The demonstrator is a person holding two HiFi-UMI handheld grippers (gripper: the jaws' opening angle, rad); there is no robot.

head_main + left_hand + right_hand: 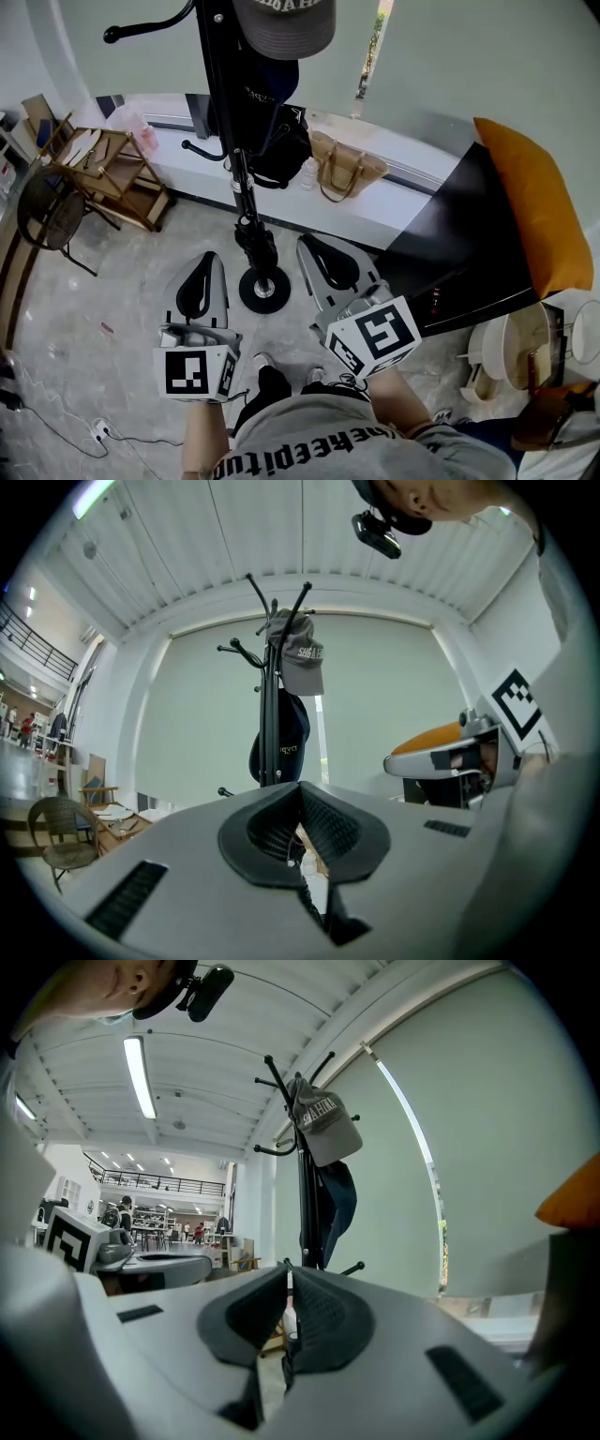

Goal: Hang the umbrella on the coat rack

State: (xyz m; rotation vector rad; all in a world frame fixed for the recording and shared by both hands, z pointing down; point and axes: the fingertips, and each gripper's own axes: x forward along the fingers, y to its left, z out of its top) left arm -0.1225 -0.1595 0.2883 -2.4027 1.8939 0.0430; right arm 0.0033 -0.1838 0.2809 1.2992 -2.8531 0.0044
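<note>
Black and slender, what is taken to be the umbrella [255,239] is seen low against the pole of the coat rack [217,84], just above its round base [264,291] on the floor. From the steep head view it cannot be settled whether it hangs from something or merely leans there.

If it is not yet hung, it would best be gripped near its handle or strap by one gripper and lifted clear of the pole. Its loop could then be passed over the free lower hook [202,150], since the upper part is taken by a grey cap [284,23] and a dark bag [277,141]. The pole should not be knocked, as the base is judged small for so tall a rack.

The jaws of the left gripper [208,262] are seen closed with nothing between them; only a thin slit is left. The jaws of the right gripper [312,247] are likewise fully closed and empty. Both are held level near the base, apart from the umbrella.
</note>
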